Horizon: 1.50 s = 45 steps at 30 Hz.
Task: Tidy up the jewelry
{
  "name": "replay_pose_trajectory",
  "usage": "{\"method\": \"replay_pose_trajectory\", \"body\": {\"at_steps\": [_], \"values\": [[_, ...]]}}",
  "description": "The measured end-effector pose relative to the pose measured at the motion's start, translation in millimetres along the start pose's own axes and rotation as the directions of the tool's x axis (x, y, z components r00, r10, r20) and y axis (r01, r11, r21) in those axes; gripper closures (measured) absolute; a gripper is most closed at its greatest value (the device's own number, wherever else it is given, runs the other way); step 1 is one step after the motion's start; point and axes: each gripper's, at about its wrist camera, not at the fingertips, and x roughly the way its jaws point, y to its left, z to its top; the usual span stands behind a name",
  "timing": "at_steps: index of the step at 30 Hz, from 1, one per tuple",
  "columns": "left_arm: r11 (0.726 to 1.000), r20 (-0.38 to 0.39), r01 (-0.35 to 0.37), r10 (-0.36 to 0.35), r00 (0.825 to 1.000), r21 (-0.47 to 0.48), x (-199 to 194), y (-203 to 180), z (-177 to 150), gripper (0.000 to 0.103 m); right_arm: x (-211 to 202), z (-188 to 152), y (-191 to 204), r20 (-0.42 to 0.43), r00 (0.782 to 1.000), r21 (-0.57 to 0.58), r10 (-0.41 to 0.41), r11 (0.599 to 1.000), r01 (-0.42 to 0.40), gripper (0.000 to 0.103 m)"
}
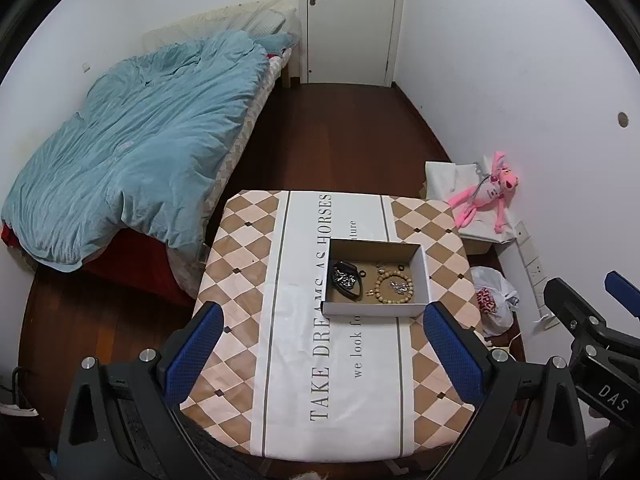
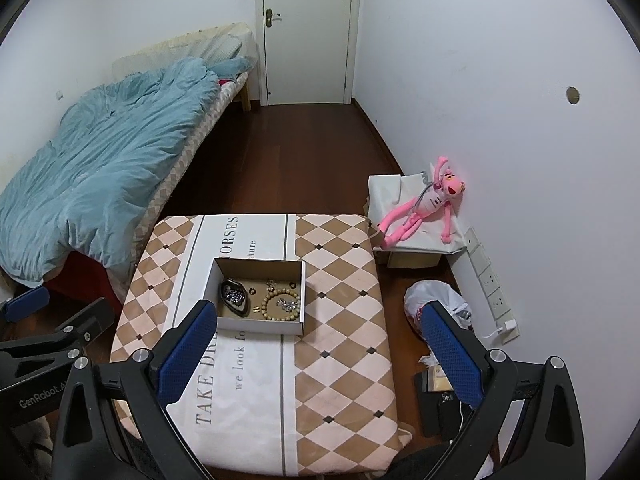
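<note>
The left claw (image 1: 322, 354) sits nearest the lens, its blue-padded fingers (image 1: 194, 350) spread wide apart and holding nothing above the near half of the desk; the right claw (image 2: 316, 354) hangs the same way, fingers well apart and empty, its right pad (image 2: 454, 354) out over the floor beside the desk. Past them, the bed (image 1: 132, 160) under a rumpled blue duvet fills the left of the room, with a white door (image 1: 352, 20) at the far wall. The desk (image 1: 424, 232) wears a cloth of tan and cream diamonds with a white printed band down its middle. On that band stands an open cardboard box (image 1: 376, 310), white outside and brown inside. Right of the desk a pink plush toy (image 1: 490, 196) lies on a white-covered box against the wall, and a white plastic bag (image 1: 496, 300) sits on the floor nearer the camera. Inside the cardboard box, a dark oval dish (image 1: 347, 282) with small silvery pieces lies at the left, a wooden bead bracelet (image 1: 394, 288) at the right circles a small silver trinket, and tiny rings (image 1: 362, 273) lie between and behind them.
</note>
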Motion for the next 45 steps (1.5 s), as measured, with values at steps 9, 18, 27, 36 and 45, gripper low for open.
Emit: {"method": "replay_pose_trajectory", "body": {"at_steps": [9,18,27,36,45], "values": [[1.000,-0.049,-0.013,0.014,0.999,0.023,20,-3,13,0.001,26,16,1,-0.055,0.998,-0.008,-0.004,1.000,0.003,0.000],[1.000,-0.075,-0.010,0.011,0.997,0.018,32,-4,16,0.001,44,16,3,-0.105,0.994,-0.023,-0.009,1.000,0.007,0.000],[1.000,-0.082,-0.025,0.026,0.996,0.015,36,-1,16,0.001,49,15,3,-0.115,0.993,-0.024,-0.014,1.000,0.011,0.000],[0.999,-0.077,-0.028,0.029,0.997,0.016,36,1,16,0.001,50,14,4,-0.122,0.992,-0.029,-0.014,1.000,0.011,0.000],[0.999,-0.076,-0.034,0.035,0.997,0.016,35,3,16,0.001,51,14,4,-0.124,0.992,-0.035,-0.010,0.999,0.006,0.000]]}}
